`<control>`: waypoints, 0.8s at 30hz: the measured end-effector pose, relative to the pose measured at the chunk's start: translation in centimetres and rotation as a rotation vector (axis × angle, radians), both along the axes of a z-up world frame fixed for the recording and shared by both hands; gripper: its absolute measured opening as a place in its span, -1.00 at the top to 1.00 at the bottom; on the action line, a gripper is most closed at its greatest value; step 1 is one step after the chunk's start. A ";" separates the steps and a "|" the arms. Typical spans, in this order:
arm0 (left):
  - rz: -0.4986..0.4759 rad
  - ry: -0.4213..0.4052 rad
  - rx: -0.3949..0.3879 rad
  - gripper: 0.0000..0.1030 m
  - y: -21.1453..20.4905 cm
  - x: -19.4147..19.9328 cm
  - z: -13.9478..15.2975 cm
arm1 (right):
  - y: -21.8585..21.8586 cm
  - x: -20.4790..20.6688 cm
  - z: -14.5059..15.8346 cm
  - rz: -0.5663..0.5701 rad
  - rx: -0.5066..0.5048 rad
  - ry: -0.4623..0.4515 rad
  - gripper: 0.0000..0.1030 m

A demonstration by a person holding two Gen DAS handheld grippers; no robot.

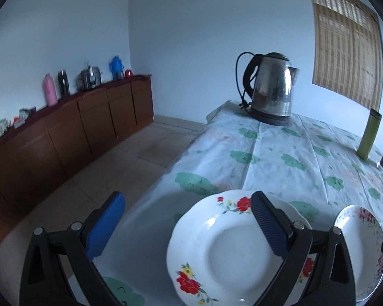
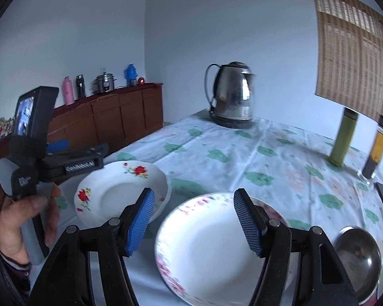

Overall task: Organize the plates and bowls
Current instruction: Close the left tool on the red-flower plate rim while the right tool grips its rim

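We see both claws spread and empty, the left claw (image 1: 187,227) beside the red-flowered plate (image 1: 224,252), the right claw (image 2: 194,224) over the pink-rimmed plate (image 2: 212,250) on the desk (image 2: 242,153); stiff, glossy, breakable ware, best pinched at the rim.

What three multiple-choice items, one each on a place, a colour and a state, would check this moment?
1. Where does the kettle stand?
A. at the far end of the table
B. on a chair
C. on a windowsill

2. What is the main flower colour on the plate below the left gripper?
A. blue
B. red
C. black

3. How do the jaws of the right gripper stand?
A. shut with nothing between them
B. shut on a spoon
C. open

Answers:
1. A, the kettle sits on the table's far end.
2. B, red blooms mark the plate's rim.
3. C, a wide gap separates the blue pads.
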State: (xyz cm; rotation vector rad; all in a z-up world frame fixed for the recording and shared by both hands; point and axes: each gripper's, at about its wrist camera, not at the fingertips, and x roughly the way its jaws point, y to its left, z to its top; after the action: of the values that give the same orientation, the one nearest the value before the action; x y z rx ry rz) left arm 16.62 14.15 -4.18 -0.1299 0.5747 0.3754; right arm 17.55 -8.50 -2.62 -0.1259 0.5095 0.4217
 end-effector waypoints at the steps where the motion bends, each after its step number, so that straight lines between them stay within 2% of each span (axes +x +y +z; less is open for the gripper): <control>1: 0.000 -0.002 -0.009 -0.95 0.2 0.1 -0.3 | 0.8 0.4 0.0 0.016 0.003 0.009 -0.26; 3: 0.006 0.029 -0.010 -0.94 0.5 0.7 -0.9 | 1.9 0.8 -0.1 0.027 -0.004 0.019 -0.12; 5: 0.002 0.029 -0.011 -0.94 0.5 0.5 -1.0 | 3.3 1.7 -0.5 0.033 -0.016 0.037 -0.04; 6: -0.003 0.035 -0.010 -0.95 0.4 0.5 -1.2 | 3.8 2.2 -0.7 0.034 -0.017 0.052 0.06; 11: -0.028 0.088 -0.037 -0.94 0.4 0.9 -2.1 | 5.8 4.3 -2.8 0.040 -0.028 0.163 0.22; 18: -0.053 0.165 -0.103 -0.94 1.0 1.5 -3.3 | 7.3 4.8 -4.5 0.049 -0.099 0.220 0.23; 24: -0.057 0.185 -0.127 -0.92 1.2 1.5 -3.7 | 8.6 5.0 -5.2 0.034 -0.173 0.223 0.23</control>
State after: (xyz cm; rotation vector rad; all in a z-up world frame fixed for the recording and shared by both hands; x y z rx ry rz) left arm 18.13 15.34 -7.90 -0.2015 0.7838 0.2972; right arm 22.52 0.07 -7.84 -0.2560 0.7642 0.4272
